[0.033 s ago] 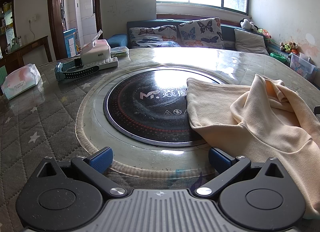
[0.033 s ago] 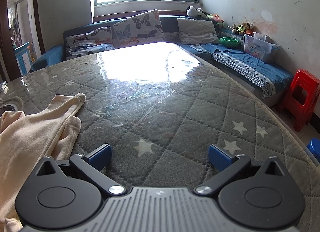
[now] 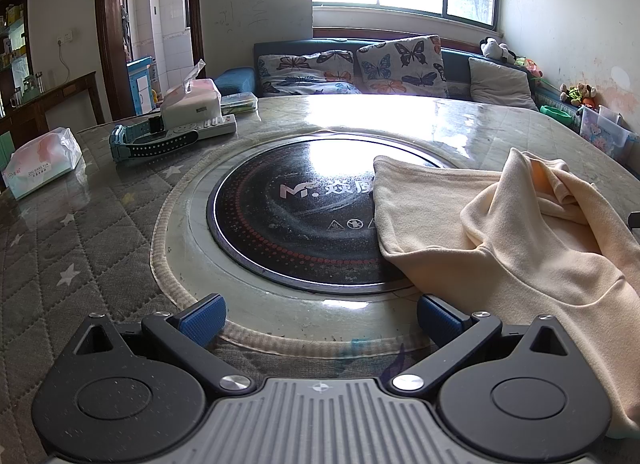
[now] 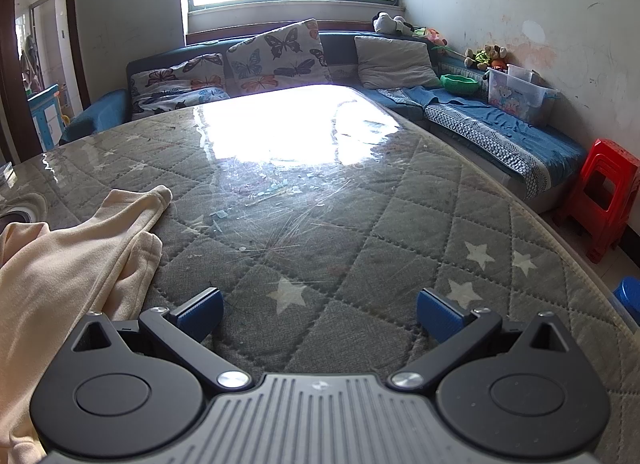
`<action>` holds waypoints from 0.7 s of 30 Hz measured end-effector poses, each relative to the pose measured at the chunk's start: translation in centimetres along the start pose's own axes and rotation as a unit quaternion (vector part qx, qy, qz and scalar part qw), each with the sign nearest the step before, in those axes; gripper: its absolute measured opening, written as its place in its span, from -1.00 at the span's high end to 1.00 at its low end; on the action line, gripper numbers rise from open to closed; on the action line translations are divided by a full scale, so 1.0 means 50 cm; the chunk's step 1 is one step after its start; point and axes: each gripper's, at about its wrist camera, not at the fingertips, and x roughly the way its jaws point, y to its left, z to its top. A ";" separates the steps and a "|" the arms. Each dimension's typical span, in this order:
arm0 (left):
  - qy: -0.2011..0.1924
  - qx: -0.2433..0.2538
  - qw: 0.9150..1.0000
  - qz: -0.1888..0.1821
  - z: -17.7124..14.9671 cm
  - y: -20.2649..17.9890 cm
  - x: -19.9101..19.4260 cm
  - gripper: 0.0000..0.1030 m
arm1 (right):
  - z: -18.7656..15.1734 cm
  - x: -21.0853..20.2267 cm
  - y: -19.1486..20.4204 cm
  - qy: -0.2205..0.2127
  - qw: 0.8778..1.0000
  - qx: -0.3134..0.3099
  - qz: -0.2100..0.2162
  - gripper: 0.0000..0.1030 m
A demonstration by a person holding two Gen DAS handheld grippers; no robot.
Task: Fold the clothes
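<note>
Both claws stand wide open with nothing between the pads. The left gripper (image 3: 320, 316) hangs over the near rim of the table (image 3: 80, 232), tilted down toward the black hotplate (image 3: 296, 220) set in its middle. The right gripper (image 4: 320, 316) hovers over bare quilted cover further to the right.

Between the two lies the garment (image 3: 500, 232), cream and soft, untouched by either claw. One flat edge of it overlaps the right side of the hotplate; the rest is heaped in loose ridges. From the right wrist view the garment (image 4: 72, 264) trails a narrow part, perhaps a sleeve or leg, out across the cover, just left of that claw's left pad.

No change shows in the cloth itself: no crease is squared and no layer is laid over another, so I judge the folding not yet begun. The sensible first step looks like spreading it flat, each claw taking an edge. The cloth is limp and will likely sag and bunch when lifted, and the glossy cover may let it slide.
</note>
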 end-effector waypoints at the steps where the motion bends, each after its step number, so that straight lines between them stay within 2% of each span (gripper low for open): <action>1: 0.000 0.000 1.000 0.000 0.000 0.000 0.000 -1.00 | 0.000 0.000 0.000 0.000 1.000 0.000 0.000 -1.00; 9: 0.002 0.001 1.000 0.001 0.001 -0.001 0.004 -1.00 | -0.001 0.004 0.000 0.004 1.000 0.002 0.003 -1.00; 15: 0.012 -0.013 1.000 0.014 0.001 -0.009 -0.010 -1.00 | -0.002 0.003 -0.006 0.005 1.000 0.004 0.005 -1.00; 21: 0.021 -0.025 0.999 0.011 0.002 -0.018 -0.032 -1.00 | -0.004 0.002 -0.007 0.001 1.000 0.004 0.004 -1.00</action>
